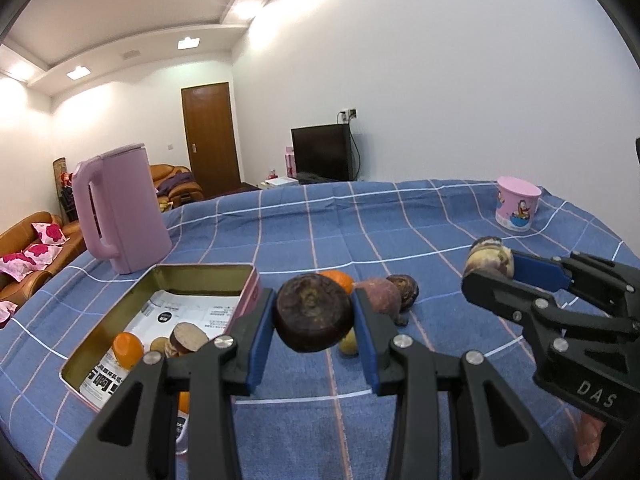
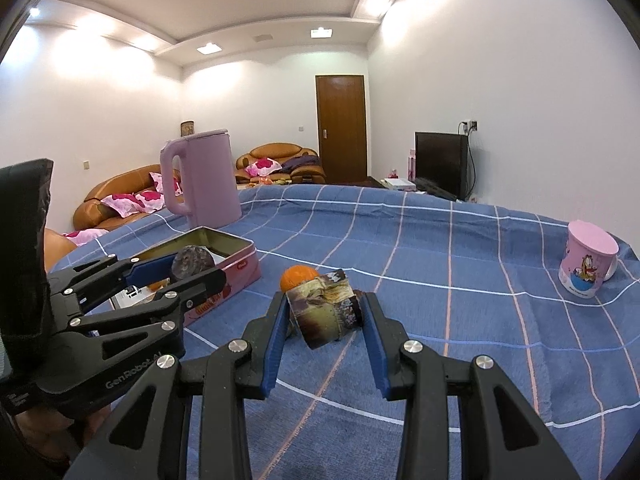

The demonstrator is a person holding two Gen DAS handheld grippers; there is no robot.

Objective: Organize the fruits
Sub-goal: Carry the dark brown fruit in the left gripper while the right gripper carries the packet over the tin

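Observation:
My left gripper (image 1: 314, 316) is shut on a dark brown round fruit (image 1: 314, 312), held above the cloth just right of the open pink tin (image 1: 244, 276). Inside the tin lie an orange fruit (image 1: 127, 350) and a cut brown fruit (image 1: 188, 338). My right gripper (image 2: 325, 316) is shut on a pale, mottled brown chunk of fruit (image 2: 324, 312), lifted off the table. On the cloth beyond lie an orange (image 2: 297, 276), a purplish fruit (image 1: 380, 294), a small dark fruit (image 1: 404, 284) and a small yellow fruit (image 1: 348, 344). In the left wrist view the right gripper (image 1: 490, 264) comes in from the right.
A pink kettle (image 1: 120, 208) stands behind the tin at the left. A pink cartoon cup (image 1: 518, 204) stands at the far right of the blue checked tablecloth (image 1: 320, 224). Sofas, a door and a television are beyond the table.

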